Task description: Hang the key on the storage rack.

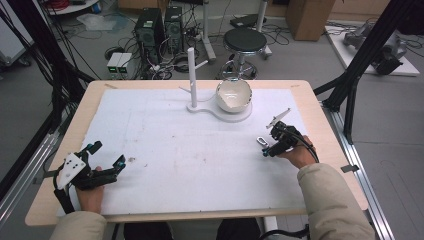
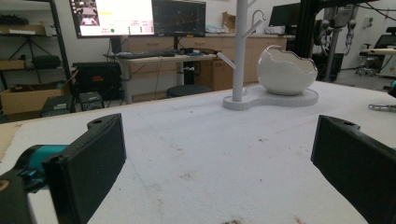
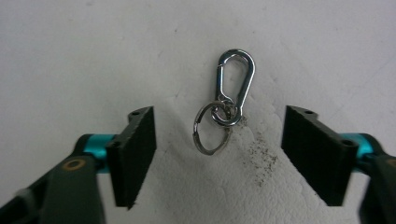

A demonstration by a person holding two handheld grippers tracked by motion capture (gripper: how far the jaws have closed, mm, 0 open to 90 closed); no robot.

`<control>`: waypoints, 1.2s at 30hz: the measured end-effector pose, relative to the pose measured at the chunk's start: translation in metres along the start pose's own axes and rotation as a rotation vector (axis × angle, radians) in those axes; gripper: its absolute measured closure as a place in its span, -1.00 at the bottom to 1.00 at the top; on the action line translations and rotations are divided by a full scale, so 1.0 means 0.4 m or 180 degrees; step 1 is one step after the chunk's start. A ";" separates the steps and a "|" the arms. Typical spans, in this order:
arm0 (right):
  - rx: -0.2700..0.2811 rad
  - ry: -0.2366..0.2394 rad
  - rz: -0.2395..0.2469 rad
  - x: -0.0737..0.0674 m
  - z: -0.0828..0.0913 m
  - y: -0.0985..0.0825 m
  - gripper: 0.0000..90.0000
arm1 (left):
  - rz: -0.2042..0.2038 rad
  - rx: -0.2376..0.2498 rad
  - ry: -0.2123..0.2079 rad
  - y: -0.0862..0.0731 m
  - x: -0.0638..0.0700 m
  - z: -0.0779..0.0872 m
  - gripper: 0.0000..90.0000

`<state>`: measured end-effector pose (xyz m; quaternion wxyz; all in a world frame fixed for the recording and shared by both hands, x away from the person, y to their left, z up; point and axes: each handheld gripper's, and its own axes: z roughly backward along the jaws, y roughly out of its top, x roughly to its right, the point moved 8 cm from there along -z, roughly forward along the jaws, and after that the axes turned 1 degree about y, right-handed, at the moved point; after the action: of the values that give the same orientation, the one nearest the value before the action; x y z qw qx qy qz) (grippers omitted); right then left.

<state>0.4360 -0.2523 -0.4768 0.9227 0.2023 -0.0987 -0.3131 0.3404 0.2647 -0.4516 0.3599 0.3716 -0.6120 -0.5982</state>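
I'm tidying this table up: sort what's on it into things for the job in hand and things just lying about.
Job in hand:
- key clip
- right gripper, jaws open around it

Lying about:
- white stand
- egg-shaped bowl
- left gripper, open, idle

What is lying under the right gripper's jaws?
A metal carabiner with a key ring linked to it lies flat on the white mat, between the open jaws of the right gripper and untouched. Dark specks sit beside the ring. Nothing covers it.

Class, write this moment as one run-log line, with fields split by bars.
right hand-held gripper: open, jaws either side of keyring clip | clip: flat on white mat, untouched | left hand-held gripper: open, empty
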 end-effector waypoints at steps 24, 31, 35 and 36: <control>-0.0150 -0.0013 0.0200 -0.008 -0.003 0.001 0.64 | 0.0000 -0.0016 0.0045 0.000 -0.002 -0.001 -0.92; -0.0139 -0.0044 0.0245 -0.006 -0.003 0.003 0.82 | 0.0000 -0.0033 0.0128 -0.001 -0.005 -0.003 -0.92; -0.0134 -0.0074 0.0221 -0.003 -0.001 0.002 0.87 | 0.0000 -0.0007 0.0119 0.000 -0.004 -0.001 -0.92; -0.0127 -0.0086 0.0224 -0.002 0.000 0.002 0.88 | 0.0018 0.0006 0.0122 0.001 -0.004 -0.001 -0.92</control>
<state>0.4358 -0.2511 -0.4764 0.9356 0.1760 -0.1119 -0.2850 0.3414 0.2661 -0.4513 0.3729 0.3817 -0.6066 -0.5894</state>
